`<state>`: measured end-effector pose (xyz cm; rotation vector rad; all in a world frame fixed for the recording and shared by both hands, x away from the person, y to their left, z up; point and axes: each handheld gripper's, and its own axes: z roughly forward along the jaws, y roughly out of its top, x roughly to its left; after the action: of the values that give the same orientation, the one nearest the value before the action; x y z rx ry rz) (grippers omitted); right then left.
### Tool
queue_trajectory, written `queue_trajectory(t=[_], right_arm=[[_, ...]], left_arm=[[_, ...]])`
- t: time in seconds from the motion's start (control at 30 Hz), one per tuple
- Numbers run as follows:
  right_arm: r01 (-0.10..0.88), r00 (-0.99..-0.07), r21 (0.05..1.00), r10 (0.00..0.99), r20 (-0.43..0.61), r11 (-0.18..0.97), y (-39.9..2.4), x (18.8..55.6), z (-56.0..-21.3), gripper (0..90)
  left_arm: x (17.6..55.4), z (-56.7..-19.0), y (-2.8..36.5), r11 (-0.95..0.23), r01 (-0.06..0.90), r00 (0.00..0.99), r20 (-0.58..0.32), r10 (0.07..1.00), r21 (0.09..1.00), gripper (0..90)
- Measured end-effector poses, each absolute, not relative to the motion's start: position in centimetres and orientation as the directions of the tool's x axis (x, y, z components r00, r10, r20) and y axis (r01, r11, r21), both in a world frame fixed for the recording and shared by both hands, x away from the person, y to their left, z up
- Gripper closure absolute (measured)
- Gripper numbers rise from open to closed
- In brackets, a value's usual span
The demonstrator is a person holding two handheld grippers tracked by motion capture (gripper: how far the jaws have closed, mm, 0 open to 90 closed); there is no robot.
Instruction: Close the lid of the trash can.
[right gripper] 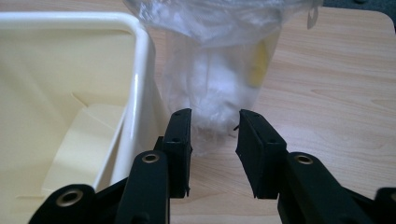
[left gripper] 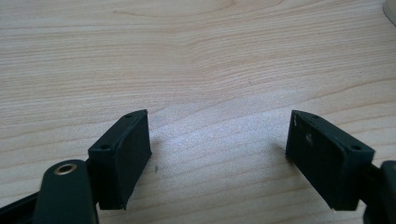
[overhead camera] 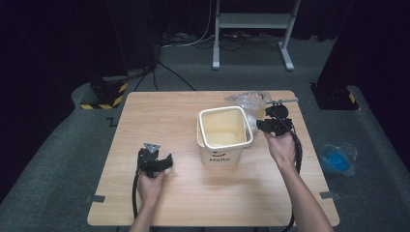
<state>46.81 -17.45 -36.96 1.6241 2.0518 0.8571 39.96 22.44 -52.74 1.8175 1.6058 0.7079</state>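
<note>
The right hand-held gripper stands half open just before a crumpled clear plastic bag, nothing pinched yet. The bag lies on the table, touching the cream bin at its right. A risk: the thin film may slip or tear, or the jaw may knock the bin. The left hand-held gripper rests wide and empty, well apart.

Both grippers are black, the left gripper topped by a grey three-cornered plate. A black cable trails from each. The right gripper has brass-ringed holes in its arms, and the person's forearms are bare.
</note>
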Motion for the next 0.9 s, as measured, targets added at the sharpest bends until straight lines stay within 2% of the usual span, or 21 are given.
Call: queue_trajectory(t=[0.4,0.9], right_arm=[[0.739,-0.263,0.658,0.961,0.083,0.145,-17.5,46.7,-38.8,64.4],[0.729,-0.301,0.661,0.950,0.080,0.175,-16.3,46.3,-38.8,64.2]], left_arm=[[40.0,-52.7,22.4,-0.083,0.669,0.124,-0.001,0.992,0.739,21.9],[40.0,-52.7,22.4,-0.083,0.669,0.124,0.000,0.992,0.739,21.9]])
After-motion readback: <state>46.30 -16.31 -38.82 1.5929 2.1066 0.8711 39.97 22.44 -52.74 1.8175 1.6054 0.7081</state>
